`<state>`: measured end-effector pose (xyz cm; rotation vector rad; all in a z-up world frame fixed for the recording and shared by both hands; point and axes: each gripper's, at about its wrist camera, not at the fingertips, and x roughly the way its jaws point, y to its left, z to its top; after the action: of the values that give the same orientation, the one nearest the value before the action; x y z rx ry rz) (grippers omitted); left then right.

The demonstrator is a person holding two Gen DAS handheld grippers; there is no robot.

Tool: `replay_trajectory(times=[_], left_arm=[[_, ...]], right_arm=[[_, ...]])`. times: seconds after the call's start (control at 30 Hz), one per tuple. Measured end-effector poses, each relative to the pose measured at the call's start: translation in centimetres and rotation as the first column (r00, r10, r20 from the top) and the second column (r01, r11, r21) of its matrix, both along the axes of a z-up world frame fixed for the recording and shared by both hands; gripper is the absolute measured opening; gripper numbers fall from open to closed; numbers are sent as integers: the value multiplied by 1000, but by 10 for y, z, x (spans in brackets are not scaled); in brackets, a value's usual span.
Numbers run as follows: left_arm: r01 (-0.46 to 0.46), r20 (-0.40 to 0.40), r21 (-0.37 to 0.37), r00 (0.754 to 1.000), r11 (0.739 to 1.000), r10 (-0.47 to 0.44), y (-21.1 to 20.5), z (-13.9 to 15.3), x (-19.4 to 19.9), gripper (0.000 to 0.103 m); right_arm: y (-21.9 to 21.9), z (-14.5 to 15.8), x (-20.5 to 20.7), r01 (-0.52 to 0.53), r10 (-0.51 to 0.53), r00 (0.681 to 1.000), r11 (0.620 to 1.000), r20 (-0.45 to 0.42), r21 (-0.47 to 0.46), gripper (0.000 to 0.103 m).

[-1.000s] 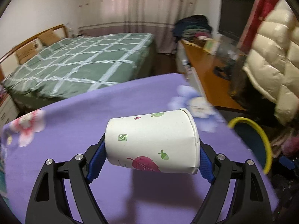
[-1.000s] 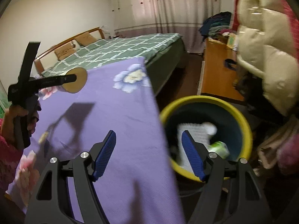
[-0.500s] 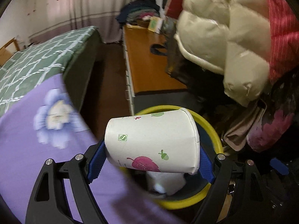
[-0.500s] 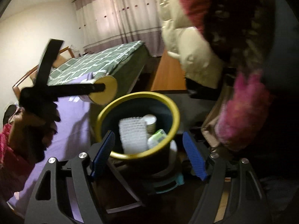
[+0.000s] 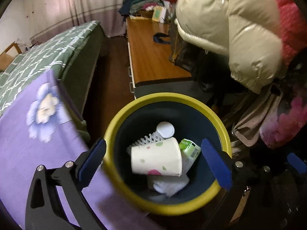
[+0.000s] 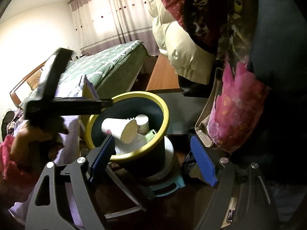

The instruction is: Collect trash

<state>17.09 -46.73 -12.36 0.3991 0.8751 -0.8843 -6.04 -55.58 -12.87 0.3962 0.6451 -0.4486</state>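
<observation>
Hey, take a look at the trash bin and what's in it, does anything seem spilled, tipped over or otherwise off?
Nothing stands out. The paper cup lies on its side inside the yellow-rimmed bin, on top of other trash, as dropped rubbish would. The bin stands upright, with nothing visibly spilled around it. Both the left gripper and right gripper are open and empty.

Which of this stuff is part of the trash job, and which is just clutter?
Job: paper cup lying in the yellow-rimmed bin, left claw open above it.
Clutter: puffy coat, green bedspread, wooden desk, purple cloth.

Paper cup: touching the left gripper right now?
Apart. The left wrist view shows the paper cup inside the bin, clear gaps to both jaws of the open left gripper.
</observation>
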Motion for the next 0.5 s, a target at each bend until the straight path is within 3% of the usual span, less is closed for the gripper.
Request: replay_trajectory(times=[0.17, 0.33, 0.43, 0.5], left_arm=[[-115, 111, -97, 986, 989, 126, 83, 45, -19, 98], [-269, 234, -197, 921, 943, 311, 193, 87, -57, 98], [-352, 249, -223, 881, 909, 402, 252, 106, -76, 98], [-429, 232, -247, 844, 869, 483, 299, 118, -89, 98]], right_arm=[[15, 4, 8, -45, 45, 999, 999, -3, 1, 77], [43, 19, 16, -120, 121, 993, 992, 12, -34, 80], [62, 34, 19, -163, 166, 985, 985, 43, -64, 85], [77, 45, 19, -190, 196, 978, 978, 64, -88, 86]])
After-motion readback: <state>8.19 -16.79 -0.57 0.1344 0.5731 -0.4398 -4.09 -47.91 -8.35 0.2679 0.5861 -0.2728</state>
